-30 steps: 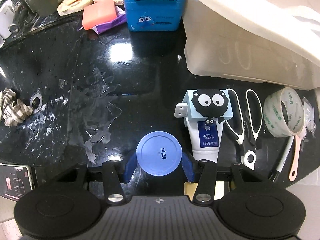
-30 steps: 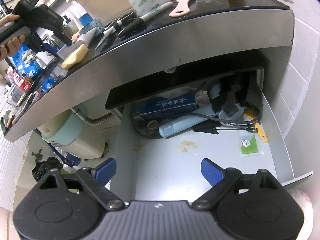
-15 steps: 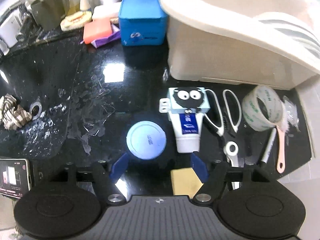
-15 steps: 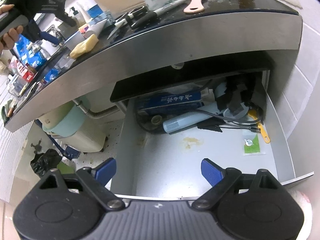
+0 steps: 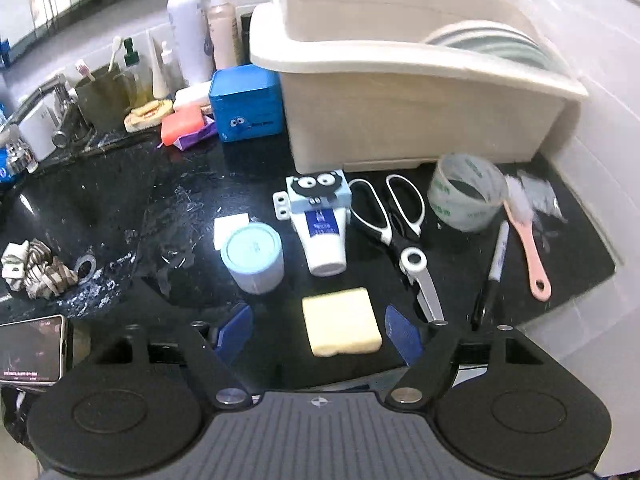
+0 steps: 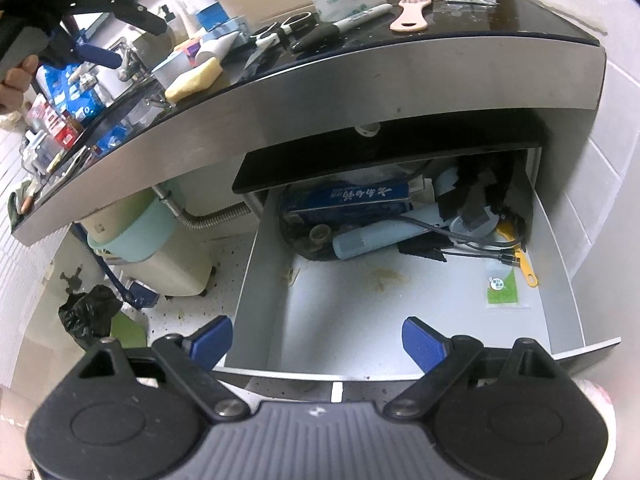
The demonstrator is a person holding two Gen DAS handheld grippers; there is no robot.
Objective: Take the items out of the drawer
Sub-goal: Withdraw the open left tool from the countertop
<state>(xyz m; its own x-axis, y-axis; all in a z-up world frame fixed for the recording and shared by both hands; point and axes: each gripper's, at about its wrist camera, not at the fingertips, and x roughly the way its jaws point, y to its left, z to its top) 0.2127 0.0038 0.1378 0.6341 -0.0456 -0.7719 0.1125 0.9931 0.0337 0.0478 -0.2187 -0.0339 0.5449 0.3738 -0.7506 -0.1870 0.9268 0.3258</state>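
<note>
The open drawer (image 6: pixel 360 332) holds a dark blue box (image 6: pixel 348 200), a light blue tube (image 6: pixel 376 240), black cables (image 6: pixel 460 244), a yellow tool (image 6: pixel 524 268) and a green sachet (image 6: pixel 502 288). My right gripper (image 6: pixel 316 340) is open and empty above the drawer's front. My left gripper (image 5: pixel 316 334) is open and empty above the black counter (image 5: pixel 180 208), with a yellow sponge (image 5: pixel 340 322) between its fingers' line of sight. A light blue round tub (image 5: pixel 254 260) stands on the counter ahead of it. In the right wrist view the left gripper (image 6: pixel 80 12) is raised at far left.
On the counter lie a white tube with a cartoon clip (image 5: pixel 320 224), scissors (image 5: pixel 396 224), a tape roll (image 5: pixel 464 192), a marker (image 5: pixel 494 264) and a pink brush (image 5: pixel 528 240). A cream dish rack (image 5: pixel 400 92) and blue box (image 5: pixel 246 104) stand behind. A sink drain (image 5: pixel 84 268) is left.
My left gripper let go of the light blue tub, opened and drew back and up from the counter. My right gripper moved slightly closer to the drawer.
</note>
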